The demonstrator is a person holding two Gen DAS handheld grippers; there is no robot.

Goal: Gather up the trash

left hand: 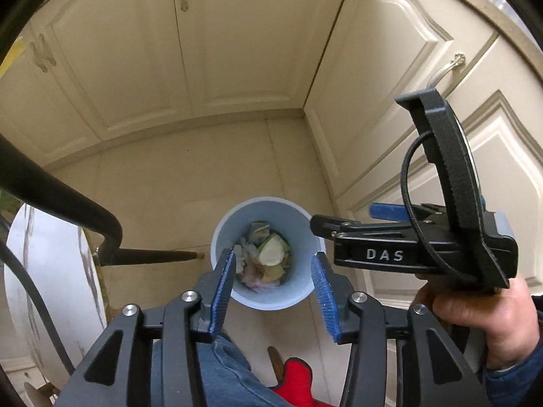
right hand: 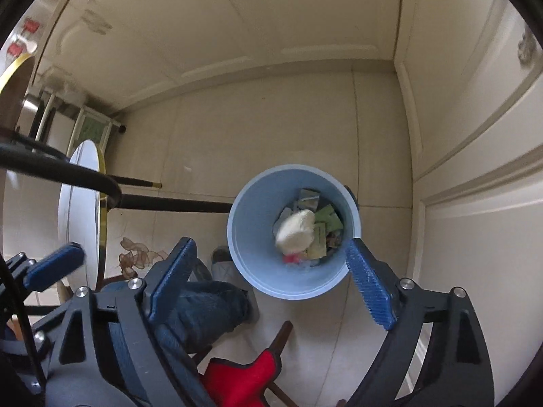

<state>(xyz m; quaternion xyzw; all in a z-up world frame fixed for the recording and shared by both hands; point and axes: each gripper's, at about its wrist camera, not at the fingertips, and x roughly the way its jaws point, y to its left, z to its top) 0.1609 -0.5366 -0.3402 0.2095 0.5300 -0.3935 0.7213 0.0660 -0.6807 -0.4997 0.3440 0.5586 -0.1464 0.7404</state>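
Drop-off step, by the look of it: both grippers hang above a pale blue bin (right hand: 295,271) standing on the floor in the corner of cream cabinet doors (left hand: 237,51). Left gripper (left hand: 275,291) points steeply down, jaws parted with nothing between them, bin mouth showing in the gap at 12 o'clock. Right gripper (right hand: 271,281) likewise tilted down, jaws spread wide and empty. Inside the bin, a heap of trash: a pale crumpled wad (right hand: 296,231), blurred in the right wrist view and perhaps falling, though hard to say; green paper scraps (right hand: 324,234) at its 3 o'clock, something pinkish beneath. Bin roughly a third full, judging by how deep the heap sits. Next move probably calls for lifting both grippers clear of the rim and turning toward any litter left, none of it visible here. Black table leg (right hand: 176,206) at the bin's 9 o'clock, red object (right hand: 244,378) at 6 o'clock.
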